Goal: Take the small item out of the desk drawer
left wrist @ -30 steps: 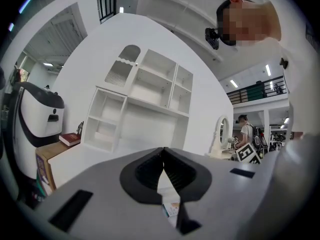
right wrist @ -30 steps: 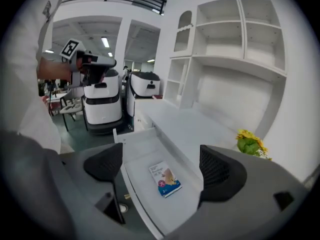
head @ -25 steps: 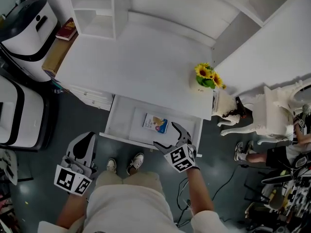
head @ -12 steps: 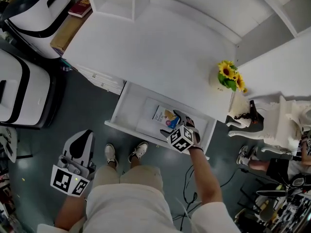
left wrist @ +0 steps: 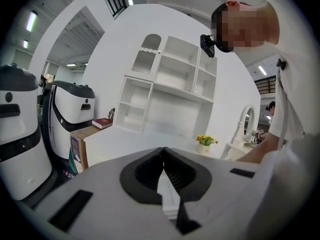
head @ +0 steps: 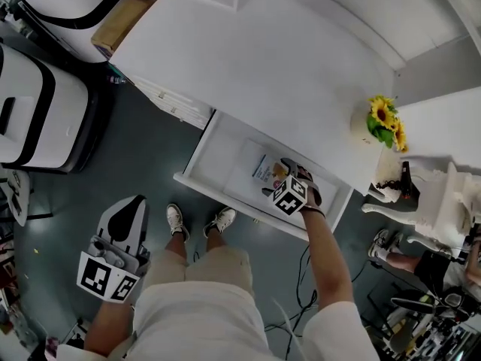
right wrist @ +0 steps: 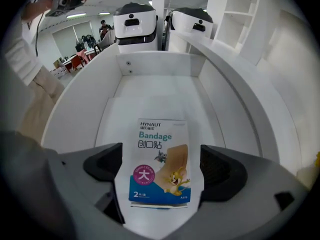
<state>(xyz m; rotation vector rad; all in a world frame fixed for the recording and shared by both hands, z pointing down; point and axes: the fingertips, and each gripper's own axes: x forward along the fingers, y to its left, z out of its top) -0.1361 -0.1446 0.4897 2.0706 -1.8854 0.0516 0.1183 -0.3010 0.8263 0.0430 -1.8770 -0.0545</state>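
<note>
Looking at a bandage pack (right wrist: 159,144) lying flat in the open desk drawer (right wrist: 150,81), straddled by the wide-open right gripper (right wrist: 160,167) with nothing pinched yet, left gripper (left wrist: 163,170) shut and empty off to the side; probably featherlight, floppy and slick, so best nipped by the near edge.

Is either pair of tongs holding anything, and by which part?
Nothing is held. The right tongs stand open astride the white-and-blue flat bandage packet; the left tongs are shut, empty.
</note>
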